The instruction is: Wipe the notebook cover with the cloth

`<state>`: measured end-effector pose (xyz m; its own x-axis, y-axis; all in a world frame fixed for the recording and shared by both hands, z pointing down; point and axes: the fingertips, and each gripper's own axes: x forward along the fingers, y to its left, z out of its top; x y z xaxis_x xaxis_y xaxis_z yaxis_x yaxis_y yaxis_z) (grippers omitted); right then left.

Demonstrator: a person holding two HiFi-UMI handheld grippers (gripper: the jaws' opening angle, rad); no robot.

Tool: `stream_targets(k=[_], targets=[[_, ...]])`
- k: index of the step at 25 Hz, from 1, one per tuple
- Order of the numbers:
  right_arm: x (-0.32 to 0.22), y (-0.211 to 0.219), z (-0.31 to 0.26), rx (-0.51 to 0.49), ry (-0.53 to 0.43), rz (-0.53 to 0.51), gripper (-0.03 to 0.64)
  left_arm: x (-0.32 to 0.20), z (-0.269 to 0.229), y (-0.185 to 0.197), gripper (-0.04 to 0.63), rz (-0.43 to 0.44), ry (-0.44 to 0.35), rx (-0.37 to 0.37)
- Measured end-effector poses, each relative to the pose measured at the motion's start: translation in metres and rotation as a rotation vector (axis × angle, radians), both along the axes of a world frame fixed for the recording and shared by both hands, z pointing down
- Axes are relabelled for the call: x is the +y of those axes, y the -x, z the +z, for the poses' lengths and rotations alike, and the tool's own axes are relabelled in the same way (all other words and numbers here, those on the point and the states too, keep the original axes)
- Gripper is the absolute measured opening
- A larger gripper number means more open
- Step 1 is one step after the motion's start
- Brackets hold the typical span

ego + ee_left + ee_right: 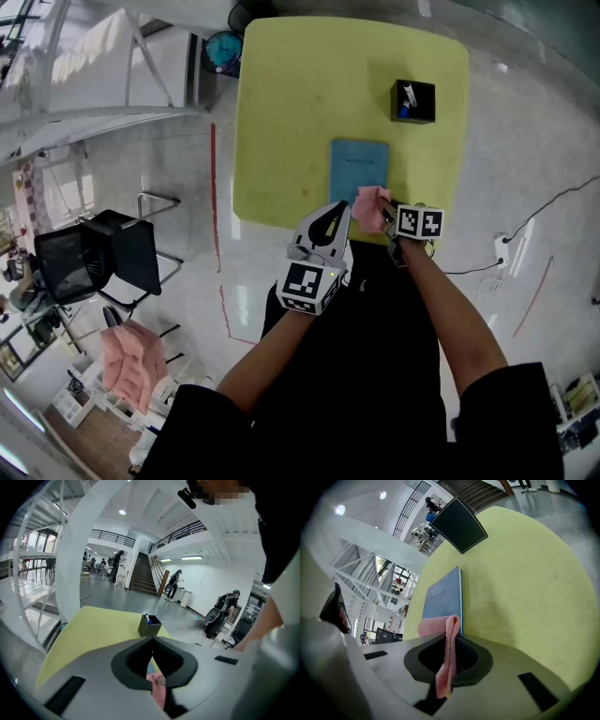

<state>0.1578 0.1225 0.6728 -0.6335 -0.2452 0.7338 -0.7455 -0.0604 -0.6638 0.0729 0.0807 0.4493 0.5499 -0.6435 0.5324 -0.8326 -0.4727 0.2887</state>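
Note:
A blue notebook (359, 172) lies flat near the front edge of the yellow-green table (300, 112); its cover (440, 597) also shows in the right gripper view. My right gripper (390, 217) hovers at the table's near edge, shut on a pink cloth (370, 208). The cloth (447, 653) runs up between the jaws and flops over their tips. My left gripper (343, 212) is just left of the cloth, its jaws shut with tips meeting. A bit of pink cloth (157, 688) shows through the gap behind its tips; I cannot tell whether it is pinched there.
A black pen holder (413, 101) stands at the table's far right, beyond the notebook, also seen as the black pen holder (149, 625). Left of the table on the floor are a black chair (103, 253), red tape lines and a white staircase frame. A cable runs along the floor at the right.

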Motion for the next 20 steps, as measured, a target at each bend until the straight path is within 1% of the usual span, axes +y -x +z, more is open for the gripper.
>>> stream_targets(k=[4, 8, 11, 13, 16, 18, 20], targets=[[-0.002, 0.001, 0.0, -0.008, 0.001, -0.011, 0.035, 0.001, -0.003, 0.0, 0.014, -0.001, 0.0, -0.019], [0.0, -0.001, -0.001, -0.008, -0.008, -0.001, 0.035, 0.007, -0.009, 0.011, 0.014, -0.009, 0.006, -0.043], [0.002, -0.004, -0.006, 0.006, -0.023, -0.001, 0.037, 0.014, -0.013, 0.018, 0.014, 0.006, 0.003, -0.054], [0.009, -0.001, -0.018, -0.001, -0.039, -0.017, 0.037, 0.022, -0.015, 0.02, 0.014, 0.024, 0.012, -0.047], [0.017, -0.001, -0.051, -0.032, -0.116, -0.005, 0.037, 0.044, -0.016, 0.014, 0.014, 0.095, 0.03, -0.028], [0.013, -0.003, -0.084, -0.037, -0.206, 0.019, 0.037, 0.058, -0.019, 0.015, 0.014, 0.135, 0.023, -0.006], [0.011, -0.003, -0.123, -0.009, -0.308, 0.026, 0.037, 0.069, -0.028, 0.023, 0.014, 0.149, 0.0, 0.019]])
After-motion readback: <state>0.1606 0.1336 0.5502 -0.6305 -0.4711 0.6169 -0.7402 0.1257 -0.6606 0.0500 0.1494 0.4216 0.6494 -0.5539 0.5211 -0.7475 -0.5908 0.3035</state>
